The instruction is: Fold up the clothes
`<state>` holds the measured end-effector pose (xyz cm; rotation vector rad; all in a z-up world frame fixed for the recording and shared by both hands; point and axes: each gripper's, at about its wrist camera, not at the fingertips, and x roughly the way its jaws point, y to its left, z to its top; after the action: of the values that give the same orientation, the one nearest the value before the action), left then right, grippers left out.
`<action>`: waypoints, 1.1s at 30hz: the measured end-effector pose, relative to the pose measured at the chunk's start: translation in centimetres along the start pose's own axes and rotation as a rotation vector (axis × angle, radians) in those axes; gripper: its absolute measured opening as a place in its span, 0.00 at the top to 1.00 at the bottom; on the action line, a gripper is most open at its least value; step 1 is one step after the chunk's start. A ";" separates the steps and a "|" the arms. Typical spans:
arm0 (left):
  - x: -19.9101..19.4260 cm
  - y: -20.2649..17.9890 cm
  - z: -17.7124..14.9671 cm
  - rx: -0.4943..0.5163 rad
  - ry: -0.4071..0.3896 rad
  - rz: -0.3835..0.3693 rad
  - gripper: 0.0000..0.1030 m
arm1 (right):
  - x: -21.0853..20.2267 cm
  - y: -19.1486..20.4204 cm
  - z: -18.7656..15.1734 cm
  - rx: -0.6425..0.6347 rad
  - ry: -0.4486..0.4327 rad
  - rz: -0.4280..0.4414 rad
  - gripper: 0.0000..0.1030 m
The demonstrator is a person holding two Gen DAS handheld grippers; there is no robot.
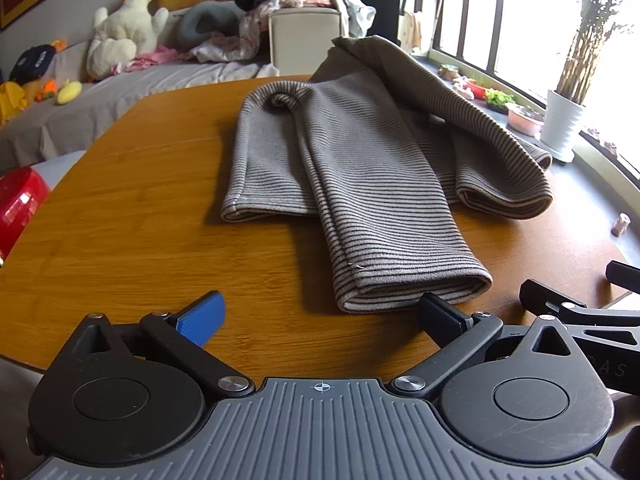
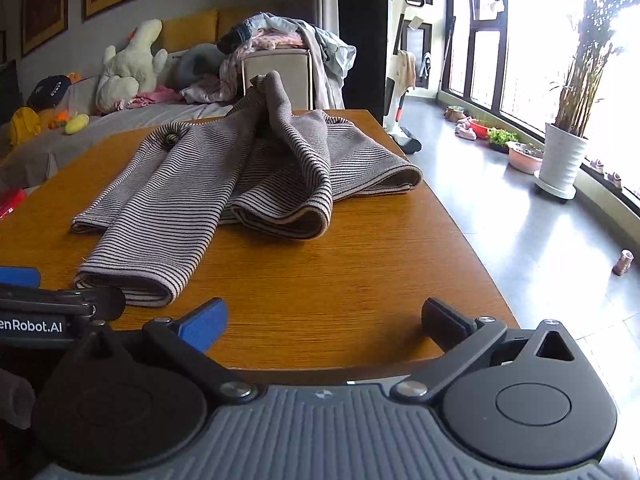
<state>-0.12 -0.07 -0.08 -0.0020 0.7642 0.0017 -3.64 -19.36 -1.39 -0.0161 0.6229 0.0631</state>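
Observation:
A grey striped garment [image 1: 360, 168] lies partly folded on the wooden table [image 1: 140, 200], one sleeve end [image 1: 416, 288] reaching toward me. It also shows in the right wrist view [image 2: 224, 184], its far part bunched up. My left gripper [image 1: 320, 316] is open and empty, just short of the sleeve end. My right gripper [image 2: 324, 320] is open and empty over the table's near edge [image 2: 320, 364], to the right of the sleeve. The left gripper's side [image 2: 60, 304] shows at that view's left.
A bed with plush toys [image 1: 124, 28] and a clothes pile on a box [image 1: 304, 36] stand behind the table. A red object [image 1: 20, 204] sits at the left. Potted plants [image 2: 564, 156] line the window; the floor lies to the right.

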 end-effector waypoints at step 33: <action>0.2 -0.1 -0.2 0.004 -0.023 0.005 0.00 | 0.6 -0.2 0.2 -0.005 -0.010 0.012 0.00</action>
<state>-0.16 -0.16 -0.37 0.0032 0.7415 0.0046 -3.05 -19.56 -1.55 -0.0163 0.6133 0.0767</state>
